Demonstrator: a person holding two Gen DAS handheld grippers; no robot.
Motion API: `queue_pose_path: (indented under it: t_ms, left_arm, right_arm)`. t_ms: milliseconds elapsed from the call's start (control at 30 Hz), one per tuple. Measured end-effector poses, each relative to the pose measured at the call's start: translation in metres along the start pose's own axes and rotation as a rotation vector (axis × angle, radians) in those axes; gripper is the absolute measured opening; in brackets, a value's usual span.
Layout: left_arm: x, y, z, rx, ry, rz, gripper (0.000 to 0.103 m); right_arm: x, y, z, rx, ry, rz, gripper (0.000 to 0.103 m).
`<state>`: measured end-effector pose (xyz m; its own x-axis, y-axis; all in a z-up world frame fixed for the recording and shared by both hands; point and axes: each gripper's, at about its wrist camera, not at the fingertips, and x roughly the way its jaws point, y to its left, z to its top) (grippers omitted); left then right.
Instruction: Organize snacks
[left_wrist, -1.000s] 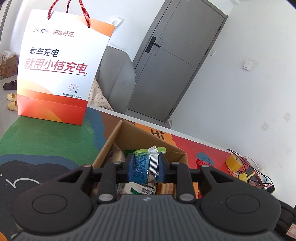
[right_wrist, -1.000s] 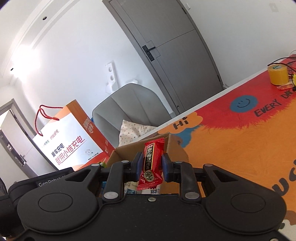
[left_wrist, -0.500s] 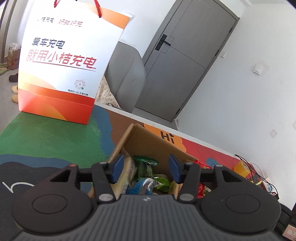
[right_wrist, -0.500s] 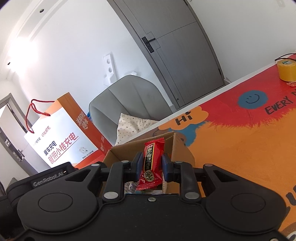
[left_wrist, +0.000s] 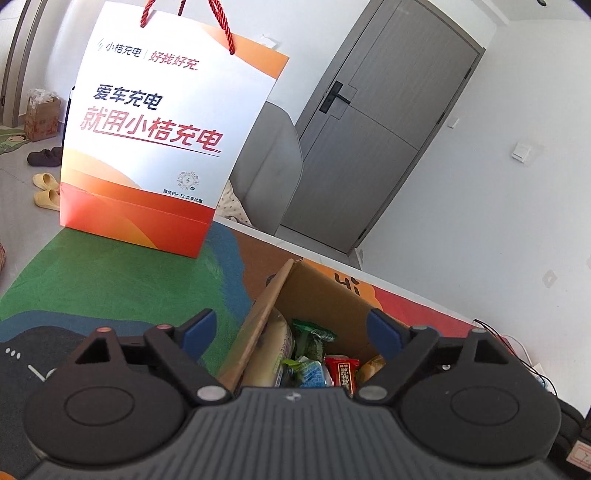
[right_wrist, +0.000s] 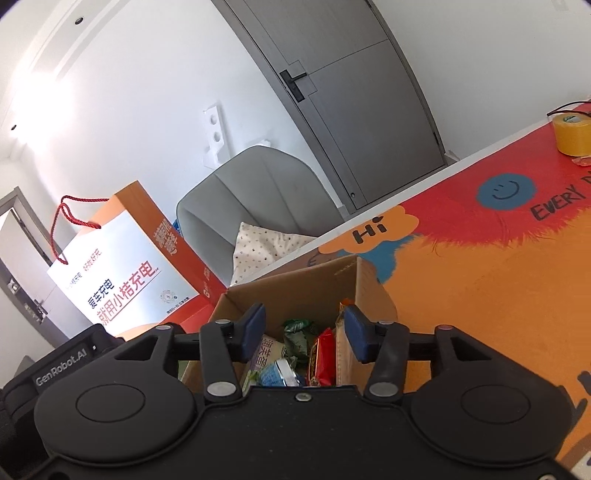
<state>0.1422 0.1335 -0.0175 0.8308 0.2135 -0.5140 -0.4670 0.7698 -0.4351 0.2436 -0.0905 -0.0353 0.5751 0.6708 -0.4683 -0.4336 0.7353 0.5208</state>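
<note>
An open cardboard box (left_wrist: 325, 295) (right_wrist: 295, 291) sits on the colourful table mat and holds several snack packets. Among them lie a blue and green packet (left_wrist: 308, 371) (right_wrist: 279, 373) and a red packet (left_wrist: 342, 371) (right_wrist: 322, 356). My left gripper (left_wrist: 291, 332) hangs over the box with its jaws opening wide, nothing between the blue pads. My right gripper (right_wrist: 303, 328) is also above the box, its jaws opening, and the red packet lies loose in the box below them. No pad touches a packet.
A tall white and orange paper bag (left_wrist: 159, 136) (right_wrist: 122, 280) with red rope handles stands on the mat left of the box. A yellow tape roll (right_wrist: 571, 133) rests at the far right. A grey chair (right_wrist: 251, 195) and a grey door (left_wrist: 373, 147) lie beyond the table edge.
Both grippers let go: the left jaws spread and the blue and green packet dropped into the box; the right jaws then parted and the red packet fell in beside it.
</note>
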Motion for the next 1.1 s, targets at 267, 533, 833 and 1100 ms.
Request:
queue_pose_path:
  t_ms: [267, 533, 833, 1100]
  left_arm:
    - [-0.007, -0.008, -0.014, 0.056, 0.039, -0.007, 0.098]
    - [-0.028, -0.023, -0.024, 0.138, 0.042, -0.008, 0.100]
    - [-0.054, -0.042, -0.031, 0.210, 0.029, -0.008, 0.102]
    - [-0.079, -0.055, -0.040, 0.262, 0.064, -0.037, 0.103]
  right_arm:
    - [-0.033, -0.009, -0.006, -0.002, -0.039, -0.067, 0.066]
    - [-0.066, -0.021, -0.010, 0.000, -0.071, -0.095, 0.080]
    - [-0.107, -0.026, -0.012, -0.027, -0.123, -0.116, 0.103]
    - [-0.138, -0.032, -0.014, -0.029, -0.127, -0.139, 0.103]
